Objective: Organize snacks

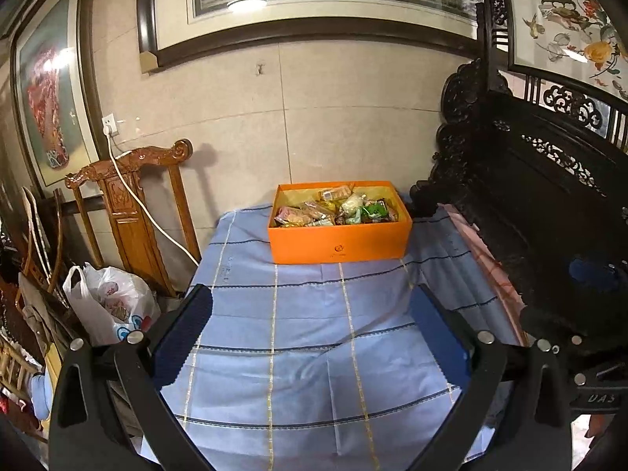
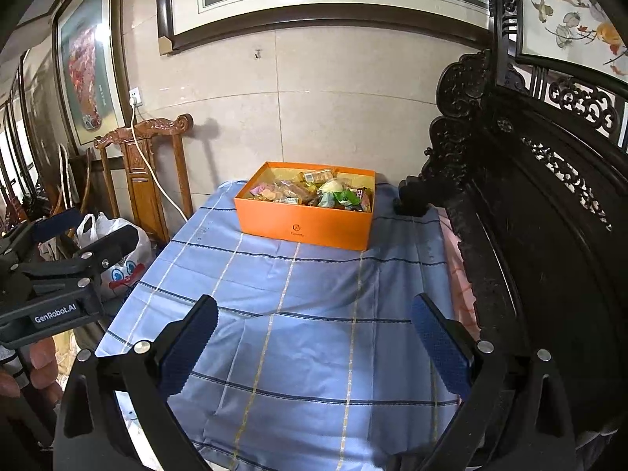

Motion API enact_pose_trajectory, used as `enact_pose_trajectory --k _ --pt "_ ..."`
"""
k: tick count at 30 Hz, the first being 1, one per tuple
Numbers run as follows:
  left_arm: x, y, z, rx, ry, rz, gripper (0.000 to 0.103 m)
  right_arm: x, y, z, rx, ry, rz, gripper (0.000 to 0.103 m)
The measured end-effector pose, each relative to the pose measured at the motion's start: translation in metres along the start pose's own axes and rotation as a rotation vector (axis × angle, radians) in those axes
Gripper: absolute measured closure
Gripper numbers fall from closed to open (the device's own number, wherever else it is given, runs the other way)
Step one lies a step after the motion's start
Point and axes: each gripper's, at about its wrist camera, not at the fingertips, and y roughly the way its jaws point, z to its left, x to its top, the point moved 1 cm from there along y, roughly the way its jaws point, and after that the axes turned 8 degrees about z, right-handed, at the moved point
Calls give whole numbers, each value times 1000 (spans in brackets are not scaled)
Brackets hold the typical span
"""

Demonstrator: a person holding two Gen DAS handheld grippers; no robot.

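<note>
An orange box (image 1: 340, 241) stands at the far end of the table on a blue checked cloth (image 1: 306, 325). It holds several wrapped snacks (image 1: 337, 208). It also shows in the right wrist view (image 2: 304, 221), with the snacks (image 2: 314, 192) inside. My left gripper (image 1: 310, 314) is open and empty above the near part of the cloth, well short of the box. My right gripper (image 2: 314, 325) is open and empty over the cloth too. The left gripper's body (image 2: 66, 271) shows at the left of the right wrist view, beside the table.
A dark carved wooden bench (image 1: 530, 196) runs along the table's right side. A light wooden chair (image 1: 129, 204) with a white cable (image 1: 149, 216) stands left of the table against the wall. A white plastic bag (image 1: 114, 302) lies on the floor there.
</note>
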Motion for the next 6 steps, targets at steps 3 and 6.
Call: enact_pose_trajectory --k 3,6 --pt "0 3 2 -1 -35 23 4 0 0 0 0 0 0 4" --pt "0 5 7 19 -49 28 4 0 1 -1 3 -1 -3 4"
